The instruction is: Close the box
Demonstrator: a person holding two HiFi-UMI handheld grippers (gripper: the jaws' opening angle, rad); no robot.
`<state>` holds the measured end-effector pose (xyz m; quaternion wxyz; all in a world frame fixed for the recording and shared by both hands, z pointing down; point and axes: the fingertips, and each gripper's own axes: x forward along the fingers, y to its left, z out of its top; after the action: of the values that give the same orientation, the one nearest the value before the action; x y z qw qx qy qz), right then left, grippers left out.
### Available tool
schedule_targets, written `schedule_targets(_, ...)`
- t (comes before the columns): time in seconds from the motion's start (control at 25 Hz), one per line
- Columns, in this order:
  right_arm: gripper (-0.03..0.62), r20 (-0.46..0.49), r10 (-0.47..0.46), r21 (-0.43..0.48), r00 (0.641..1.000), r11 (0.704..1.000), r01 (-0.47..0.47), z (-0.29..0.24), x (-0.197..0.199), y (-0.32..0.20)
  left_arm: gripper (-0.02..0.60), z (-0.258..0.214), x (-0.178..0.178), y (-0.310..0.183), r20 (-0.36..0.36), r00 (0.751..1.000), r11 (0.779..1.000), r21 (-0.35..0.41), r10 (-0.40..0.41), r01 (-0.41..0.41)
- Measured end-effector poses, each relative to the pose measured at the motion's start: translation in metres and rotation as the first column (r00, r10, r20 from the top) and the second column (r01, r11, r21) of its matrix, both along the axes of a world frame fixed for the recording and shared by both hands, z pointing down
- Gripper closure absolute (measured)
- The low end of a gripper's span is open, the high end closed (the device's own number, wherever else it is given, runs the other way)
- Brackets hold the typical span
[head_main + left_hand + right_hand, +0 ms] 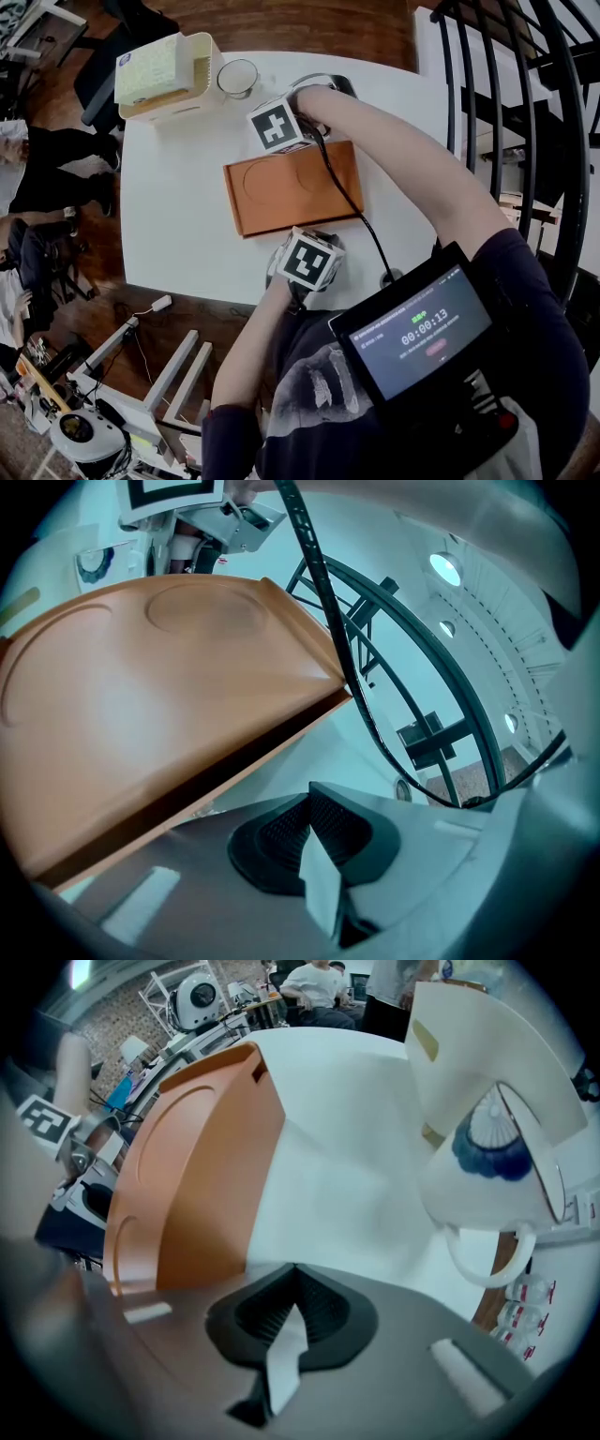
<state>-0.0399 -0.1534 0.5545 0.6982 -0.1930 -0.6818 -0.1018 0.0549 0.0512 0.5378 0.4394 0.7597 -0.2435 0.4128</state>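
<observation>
One white table (178,216); orange-brown box (291,187) sits mid-table, lid (141,696) nearly down, dark gap showing along one edge. Press flat and evenly: left gripper (314,832) at near side, right gripper (295,1312) at far side, both jaws pressed together, empty. Far-left corner: white bin (202,94) holding pale pad (150,67); glass (237,78) beside, seemingly empty.
</observation>
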Motion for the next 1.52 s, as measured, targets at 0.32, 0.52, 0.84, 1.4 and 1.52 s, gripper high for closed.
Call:
schedule_targets(0.32,0.588,0.001,-0.021,0.013,1.000,1.000,0.021,-0.001,-0.002,0.001,0.566,-0.002,-0.002,-0.009,-0.005,1.000,1.000,0.013,-0.004,0.004)
schedule_targets(0.52,0.588,-0.009,-0.054,0.041,0.999,0.998,0.054,-0.001,0.001,0.001,0.566,-0.001,0.001,-0.017,-0.020,1.000,1.000,0.017,-0.024,0.025)
schedule_targets(0.84,0.589,-0.032,-0.095,0.048,0.995,0.994,0.096,-0.001,0.003,-0.001,0.566,-0.001,0.003,-0.024,-0.044,0.997,0.998,-0.001,-0.063,0.063)
schedule_targets(1.4,0.588,0.018,-0.049,0.060,0.999,0.997,0.048,-0.001,0.002,-0.004,0.566,-0.006,0.011,0.020,-0.003,0.995,0.995,-0.015,0.098,-0.098)
schedule_targets(1.52,0.588,0.032,-0.072,0.047,0.997,0.996,0.071,0.001,-0.001,-0.002,0.566,-0.008,0.010,0.031,0.043,0.987,0.988,0.002,0.155,-0.155)
